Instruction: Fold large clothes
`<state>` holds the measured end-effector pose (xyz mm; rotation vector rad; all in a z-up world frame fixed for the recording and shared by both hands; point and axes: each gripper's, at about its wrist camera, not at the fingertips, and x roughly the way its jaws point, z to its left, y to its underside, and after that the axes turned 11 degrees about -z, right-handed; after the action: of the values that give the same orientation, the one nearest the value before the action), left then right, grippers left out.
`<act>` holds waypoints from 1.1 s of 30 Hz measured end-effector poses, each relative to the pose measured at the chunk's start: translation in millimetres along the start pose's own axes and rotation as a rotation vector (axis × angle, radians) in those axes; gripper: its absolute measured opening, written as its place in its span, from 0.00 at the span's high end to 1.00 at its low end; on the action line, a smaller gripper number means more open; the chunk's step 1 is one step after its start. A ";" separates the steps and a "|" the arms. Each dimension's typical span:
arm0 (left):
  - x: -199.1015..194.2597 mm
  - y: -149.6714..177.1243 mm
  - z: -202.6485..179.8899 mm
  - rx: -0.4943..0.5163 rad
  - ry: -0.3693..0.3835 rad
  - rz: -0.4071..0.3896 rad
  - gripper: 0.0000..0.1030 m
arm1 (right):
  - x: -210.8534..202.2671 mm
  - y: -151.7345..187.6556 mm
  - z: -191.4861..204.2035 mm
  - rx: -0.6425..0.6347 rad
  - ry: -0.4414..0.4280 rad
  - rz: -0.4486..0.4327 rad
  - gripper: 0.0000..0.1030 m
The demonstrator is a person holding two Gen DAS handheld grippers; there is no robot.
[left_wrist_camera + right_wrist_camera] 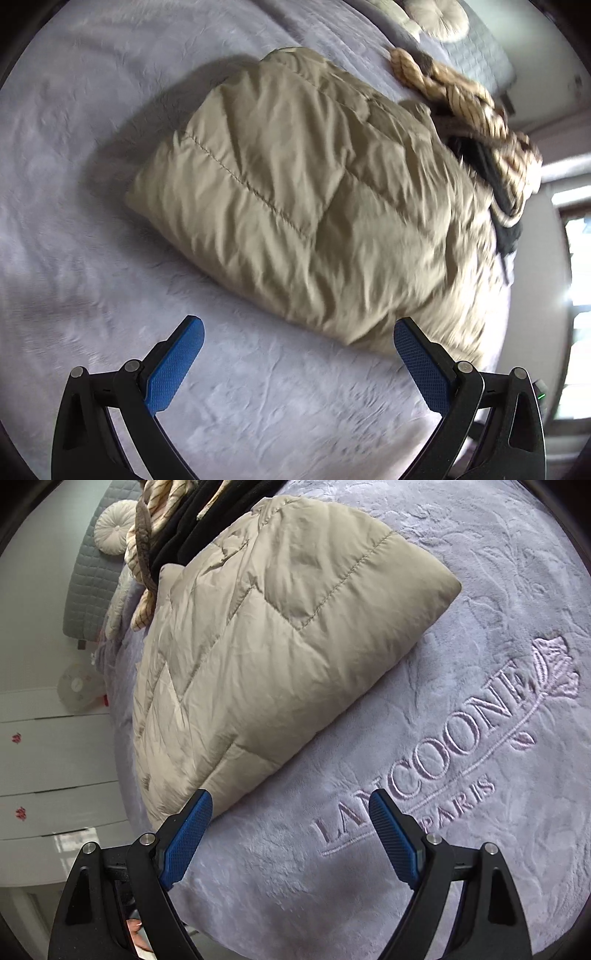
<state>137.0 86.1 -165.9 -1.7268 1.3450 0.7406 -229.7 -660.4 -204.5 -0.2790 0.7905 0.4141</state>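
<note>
So the beige puffer jacket is lying on the bed, on a lilac plush blanket with an embroidered logo, and it looks already folded over into a chunky bundle. Behind it there's a pile of other clothes, striped and dark stuff, touching its far end.

My read: the step in hand is getting both near corners for the next fold. With puffy quilting like this I'd go for the edge low down, right where it meets the blanket, and grab all the layers at once, otherwise the top layer just slides off. Take both corners evenly so the bundle doesn't twist, and keep clear of that pile behind.

Left hand-held gripper: jaws spread wide, nothing in them, its right fingertip just at the jacket's near edge.

Right hand-held gripper: also spread wide and empty, hanging over the blanket with its left fingertip beside the jacket's near corner. Can't tell if either actually touches the fabric.
</note>
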 end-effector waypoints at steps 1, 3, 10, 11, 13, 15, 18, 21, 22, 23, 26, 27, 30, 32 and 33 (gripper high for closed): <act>5.2 -1.7 5.9 -0.021 0.012 0.000 0.00 | 2.9 -2.1 -1.7 0.008 -0.012 0.002 0.14; 14.8 -6.4 12.3 -0.044 0.018 0.001 0.00 | 12.6 -7.0 -5.5 0.031 -0.044 0.015 0.14; 42.1 -19.7 23.8 -0.091 0.064 -0.023 0.00 | 47.9 -18.9 -15.3 0.095 -0.162 0.033 0.14; 45.0 -22.0 23.5 -0.096 0.072 -0.029 0.00 | 54.6 -21.4 -16.4 0.104 -0.179 0.031 0.14; 51.1 -27.1 21.6 -0.108 0.088 -0.046 0.00 | 64.1 -24.5 -18.9 0.115 -0.202 0.028 0.14; 60.6 -32.4 17.7 -0.128 0.093 -0.060 0.00 | 74.1 -30.0 -16.6 0.122 -0.239 0.022 0.14; 73.1 -37.9 15.7 -0.168 0.087 -0.080 0.00 | 83.8 -39.2 -11.7 0.124 -0.291 0.008 0.14; 84.3 -41.3 15.3 -0.216 0.056 -0.099 0.00 | 94.8 -47.3 -9.7 0.152 -0.305 -0.005 0.13; 85.6 -41.7 14.3 -0.225 0.048 -0.104 0.00 | 97.8 -48.7 -9.8 0.168 -0.309 -0.009 0.13; 85.6 -42.3 12.6 -0.234 0.038 -0.111 0.00 | 99.6 -49.6 -10.4 0.181 -0.311 -0.011 0.13; 78.5 -42.8 7.7 -0.211 0.037 -0.132 0.38 | 100.9 -50.1 -12.7 0.226 -0.310 0.000 0.16; 75.4 -44.0 3.6 -0.197 0.080 -0.134 0.66 | 101.6 -50.8 -14.2 0.246 -0.307 0.014 0.27; 60.5 -46.1 -11.0 -0.145 0.091 -0.164 0.81 | 103.2 -51.3 -17.3 0.300 -0.330 0.053 0.63; 46.7 -46.3 -24.2 -0.103 0.091 -0.194 0.84 | 100.1 -53.7 -14.2 0.290 -0.351 0.062 0.71; 40.4 -46.6 -29.4 -0.093 0.101 -0.207 0.84 | 97.1 -54.9 -11.4 0.278 -0.365 0.066 0.74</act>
<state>191.7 45.9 -173.5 -1.9650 1.1910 0.6144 -150.5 -688.8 -278.6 0.0827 0.4903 0.3974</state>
